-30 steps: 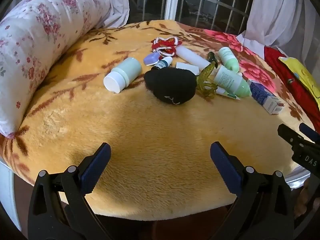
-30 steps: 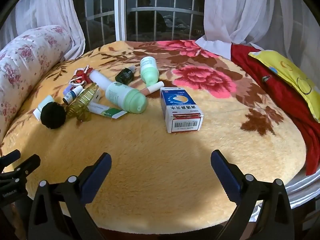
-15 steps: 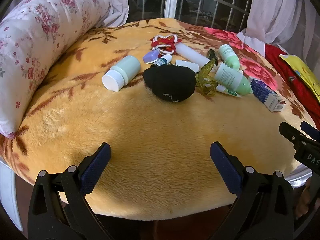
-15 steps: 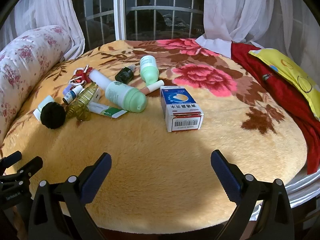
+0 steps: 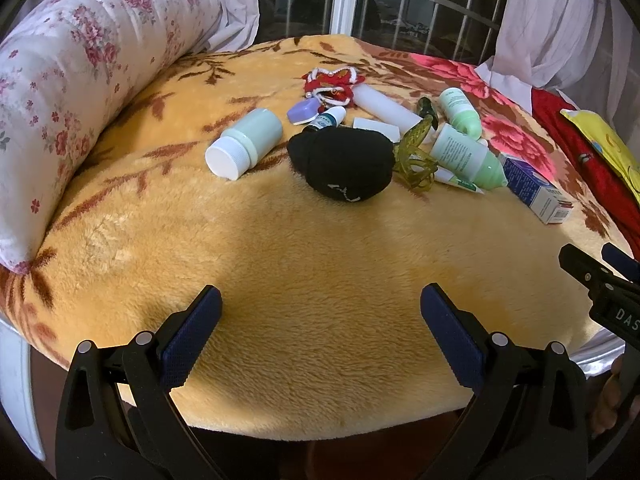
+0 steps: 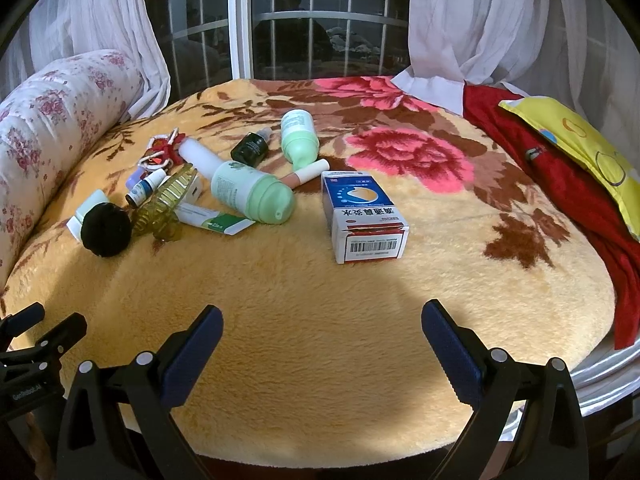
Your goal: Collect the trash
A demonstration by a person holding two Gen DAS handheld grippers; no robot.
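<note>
A pile of small items lies on a yellow flowered blanket [image 5: 320, 280]. In the left wrist view I see a pale green jar with a white lid [image 5: 244, 143], a black round pouch [image 5: 342, 168], an amber hair claw [image 5: 414, 156], green bottles [image 5: 464, 156] and a blue-white box [image 5: 534, 188]. In the right wrist view the box [image 6: 362, 216] lies nearest, with a green bottle [image 6: 252, 192] and the black pouch [image 6: 106, 230] to its left. My left gripper [image 5: 320, 320] and right gripper [image 6: 322, 340] are both open and empty, near the blanket's front edge.
A long floral bolster [image 5: 60, 80] lines the left side. A red cloth [image 6: 560, 184] and a yellow pillow [image 6: 580, 148] lie at the right. A barred window [image 6: 300, 20] with white curtains stands behind. The right gripper's body shows in the left wrist view [image 5: 608, 292].
Both views have shifted slightly; the items sit a little lower and nearer in frame. Both grippers stay open and nothing on the blanket has moved.
</note>
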